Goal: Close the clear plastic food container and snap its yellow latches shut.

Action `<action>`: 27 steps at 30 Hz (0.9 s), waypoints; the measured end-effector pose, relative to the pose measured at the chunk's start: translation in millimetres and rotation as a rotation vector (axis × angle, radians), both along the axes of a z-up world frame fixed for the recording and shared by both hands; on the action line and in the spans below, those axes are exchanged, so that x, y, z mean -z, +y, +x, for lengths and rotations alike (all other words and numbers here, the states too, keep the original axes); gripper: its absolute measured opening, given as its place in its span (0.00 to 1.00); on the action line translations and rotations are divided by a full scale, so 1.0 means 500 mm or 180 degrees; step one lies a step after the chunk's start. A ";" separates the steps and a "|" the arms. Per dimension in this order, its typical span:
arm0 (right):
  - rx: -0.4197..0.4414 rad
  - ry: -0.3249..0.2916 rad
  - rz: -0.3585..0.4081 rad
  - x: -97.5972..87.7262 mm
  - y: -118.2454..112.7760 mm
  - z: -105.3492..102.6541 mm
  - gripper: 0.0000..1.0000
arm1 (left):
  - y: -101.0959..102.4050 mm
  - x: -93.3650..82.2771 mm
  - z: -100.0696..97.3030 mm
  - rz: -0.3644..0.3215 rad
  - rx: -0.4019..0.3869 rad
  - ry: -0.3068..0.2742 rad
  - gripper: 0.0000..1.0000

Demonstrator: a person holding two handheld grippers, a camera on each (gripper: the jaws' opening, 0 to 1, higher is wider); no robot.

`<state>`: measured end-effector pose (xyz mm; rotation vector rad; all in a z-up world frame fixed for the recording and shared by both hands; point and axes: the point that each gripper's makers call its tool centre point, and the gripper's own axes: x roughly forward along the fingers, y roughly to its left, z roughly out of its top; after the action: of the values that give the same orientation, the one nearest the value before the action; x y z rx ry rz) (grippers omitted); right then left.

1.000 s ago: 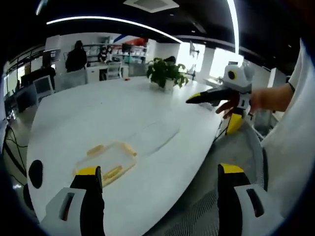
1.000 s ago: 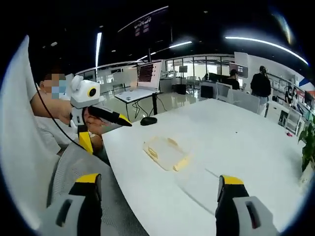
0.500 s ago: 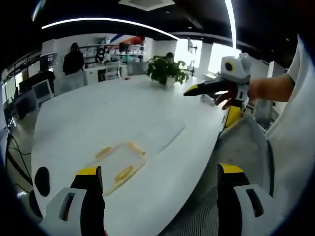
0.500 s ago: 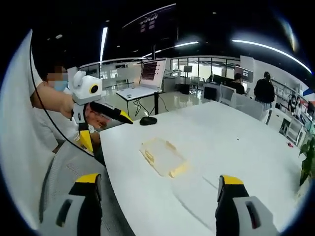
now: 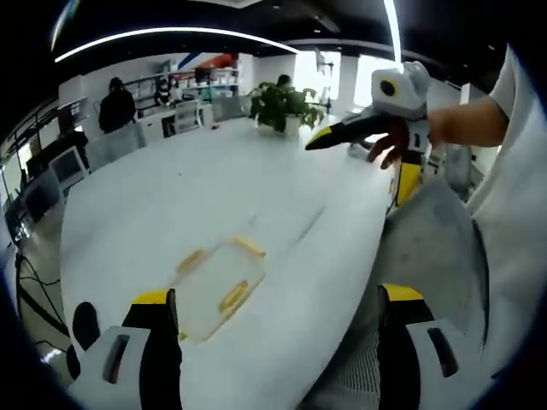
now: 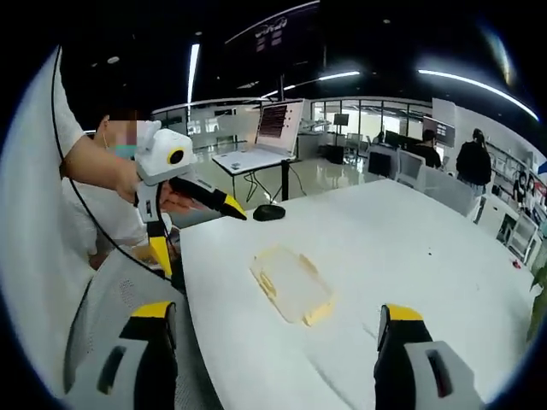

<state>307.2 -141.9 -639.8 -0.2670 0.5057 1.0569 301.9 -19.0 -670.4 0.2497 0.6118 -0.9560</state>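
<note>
Your clear container (image 5: 215,286) sits flat on the white counter (image 5: 171,205), near its edge, yellow latches (image 5: 233,296) sticking out. Both claws are released and well apart from it: left claw (image 5: 278,354) looks nearer, right claw (image 6: 272,359) further back.

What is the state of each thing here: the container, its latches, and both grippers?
Clear plastic container: lying flat on the white table, not held.
Yellow latches: too blurred to tell if they are snapped.
Left gripper: open, empty, above the table edge.
Right gripper: open, empty.
</note>
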 end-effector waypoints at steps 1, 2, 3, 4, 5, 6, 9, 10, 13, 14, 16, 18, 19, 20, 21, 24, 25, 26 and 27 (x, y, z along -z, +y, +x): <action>-0.0018 -0.0011 0.0010 -0.001 0.003 0.002 0.99 | 0.001 0.000 0.002 0.0014 0.0013 -0.0008 0.96; -0.0055 -0.0041 0.0000 -0.001 0.007 0.005 0.99 | 0.003 0.000 0.006 0.0045 0.0038 -0.0020 0.96; -0.0079 -0.0045 -0.0015 0.000 0.009 0.007 0.99 | 0.006 0.002 0.010 0.0070 0.0053 -0.0027 0.96; -0.0088 -0.0045 -0.0021 0.002 0.010 0.010 0.99 | 0.007 0.002 0.014 0.0080 0.0065 -0.0031 0.96; -0.0106 -0.0041 -0.0027 0.004 0.012 0.014 0.99 | 0.009 0.002 0.018 0.0094 0.0098 -0.0039 0.95; -0.0130 -0.0061 -0.0038 0.005 0.014 0.017 0.99 | 0.010 0.002 0.021 0.0100 0.0114 -0.0037 0.94; -0.0204 -0.0104 -0.0066 0.008 0.022 0.026 0.97 | 0.015 0.001 0.034 0.0117 0.0132 -0.0067 0.94; -0.0218 -0.0109 -0.0068 0.008 0.025 0.028 0.97 | 0.016 0.002 0.036 0.0120 0.0133 -0.0069 0.94; -0.0249 -0.0085 -0.0036 0.006 0.033 0.031 0.97 | 0.020 0.008 0.043 0.0159 0.0153 -0.0059 0.93; -0.0260 -0.0079 -0.0025 0.006 0.035 0.031 0.97 | 0.021 0.010 0.044 0.0164 0.0163 -0.0049 0.93; -0.0361 -0.0188 -0.0144 0.012 0.035 0.032 0.95 | 0.027 0.025 0.043 0.0277 0.0244 -0.0026 0.93; -0.0397 -0.0162 -0.0190 0.019 0.037 0.032 0.94 | 0.034 0.038 0.046 0.0382 0.0308 -0.0049 0.93; -0.0409 -0.0149 -0.0205 0.021 0.038 0.033 0.95 | 0.036 0.040 0.048 0.0382 0.0312 -0.0036 0.93; -0.0424 -0.0142 -0.0251 0.026 0.037 0.037 0.95 | 0.041 0.044 0.051 0.0405 0.0333 -0.0019 0.93; -0.0445 -0.0157 -0.0292 0.030 0.036 0.039 0.94 | 0.044 0.046 0.053 0.0431 0.0342 -0.0022 0.93; -0.0497 -0.0192 -0.0364 0.037 0.036 0.049 0.90 | 0.059 0.055 0.065 0.0541 0.0393 -0.0052 0.92; -0.0500 -0.0193 -0.0395 0.040 0.036 0.056 0.88 | 0.065 0.056 0.071 0.0559 0.0404 -0.0074 0.91; -0.0506 -0.0189 -0.0423 0.043 0.035 0.059 0.87 | 0.068 0.058 0.074 0.0574 0.0407 -0.0075 0.89; -0.0533 -0.0175 -0.0435 0.046 0.037 0.062 0.87 | 0.074 0.062 0.078 0.0607 0.0412 -0.0077 0.89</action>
<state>338.2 -123.5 -662.8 -0.4644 0.5133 1.1758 341.1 18.2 -701.1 0.4747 0.6716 -1.0183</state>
